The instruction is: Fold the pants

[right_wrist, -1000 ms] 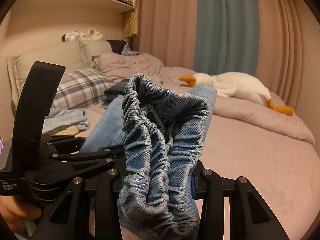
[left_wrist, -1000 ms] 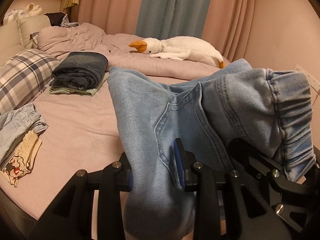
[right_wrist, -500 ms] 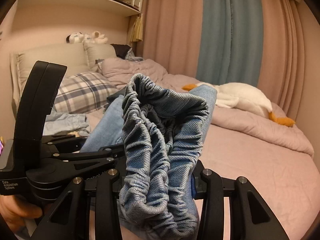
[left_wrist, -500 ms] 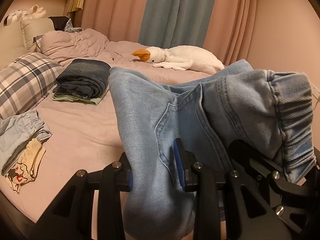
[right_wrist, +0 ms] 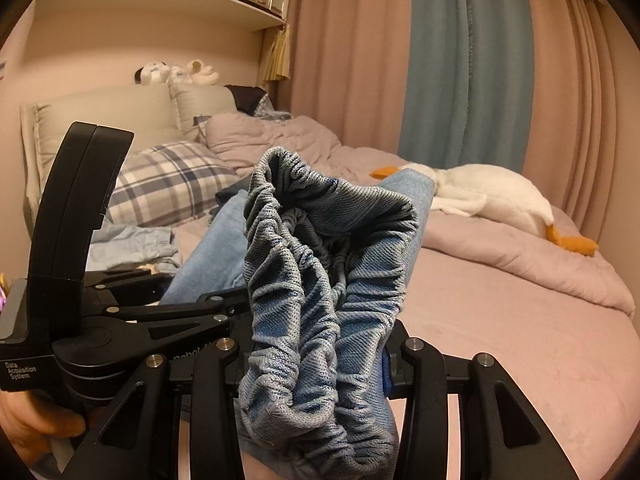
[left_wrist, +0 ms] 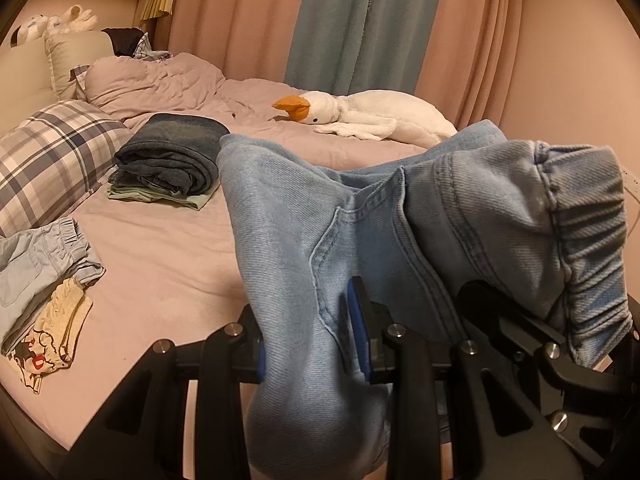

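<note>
Two handheld black grippers hold one pair of light-blue denim pants with an elastic waistband (left_wrist: 304, 216) above the near edge of a bed covered in a mauve sheet (left_wrist: 160, 264). The left gripper (left_wrist: 308, 336) has its jaws clamped on a bunched fold of denim beside a stitched seam, the cloth spilling down below the blue-lined fingers (left_wrist: 356, 320). The right gripper (right_wrist: 316, 364) has its jaws clamped on the gathered waistband, which stands up in a crumpled loop, its ribbed inner side showing. From the left wrist view the pants stretch away from the jaws across the bed toward its far edge, the waistband rising at the right. A person's hand (right_wrist: 36, 420) grips the left gripper's handle at the lower left of the right wrist view.

Behind, a folded stack of dark denim on pale green cloth (left_wrist: 168, 160) sits near the head of the bed beside a plaid pillow (left_wrist: 52, 152). A loose heap of pale blue shorts and cream printed clothes (left_wrist: 44, 280) lies at the bed's left edge. A white plush goose with an orange beak (left_wrist: 360, 116) lies along the far edge, before pink and blue curtains (left_wrist: 360, 20).
</note>
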Demonstrator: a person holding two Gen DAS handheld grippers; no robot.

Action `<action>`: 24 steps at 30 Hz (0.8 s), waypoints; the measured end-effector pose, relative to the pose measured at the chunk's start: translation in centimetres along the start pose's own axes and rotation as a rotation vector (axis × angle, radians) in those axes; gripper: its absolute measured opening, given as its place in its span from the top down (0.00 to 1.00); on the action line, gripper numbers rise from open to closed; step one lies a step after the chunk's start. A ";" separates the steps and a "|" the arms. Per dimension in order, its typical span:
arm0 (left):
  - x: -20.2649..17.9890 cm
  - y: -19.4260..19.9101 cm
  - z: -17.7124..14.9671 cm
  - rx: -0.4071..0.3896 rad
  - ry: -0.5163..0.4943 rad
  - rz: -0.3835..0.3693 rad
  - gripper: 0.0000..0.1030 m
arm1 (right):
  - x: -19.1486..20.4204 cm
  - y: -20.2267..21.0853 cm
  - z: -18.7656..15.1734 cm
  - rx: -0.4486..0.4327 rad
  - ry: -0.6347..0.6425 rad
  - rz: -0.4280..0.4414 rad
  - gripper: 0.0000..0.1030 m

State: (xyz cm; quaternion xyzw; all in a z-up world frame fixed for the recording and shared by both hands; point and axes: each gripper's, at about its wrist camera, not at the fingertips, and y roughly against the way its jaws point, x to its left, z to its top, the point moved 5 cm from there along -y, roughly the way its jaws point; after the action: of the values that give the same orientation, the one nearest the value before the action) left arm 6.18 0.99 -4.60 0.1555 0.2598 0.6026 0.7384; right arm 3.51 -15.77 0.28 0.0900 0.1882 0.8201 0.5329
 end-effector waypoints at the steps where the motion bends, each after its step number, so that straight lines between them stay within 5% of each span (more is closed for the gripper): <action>1: -0.1 0.0 -0.1 0.000 0.000 0.001 0.70 | 0.0 -0.1 0.0 0.001 0.002 0.002 0.57; 24: 0.5 -4.7 2.0 0.028 -0.012 0.011 0.70 | -0.2 -1.6 -0.4 0.010 -0.037 -0.001 0.57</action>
State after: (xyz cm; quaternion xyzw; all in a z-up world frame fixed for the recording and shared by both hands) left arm 11.20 0.61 -5.58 0.1709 0.2629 0.6020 0.7343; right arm 4.83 -15.41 -0.70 0.1076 0.1826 0.8171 0.5361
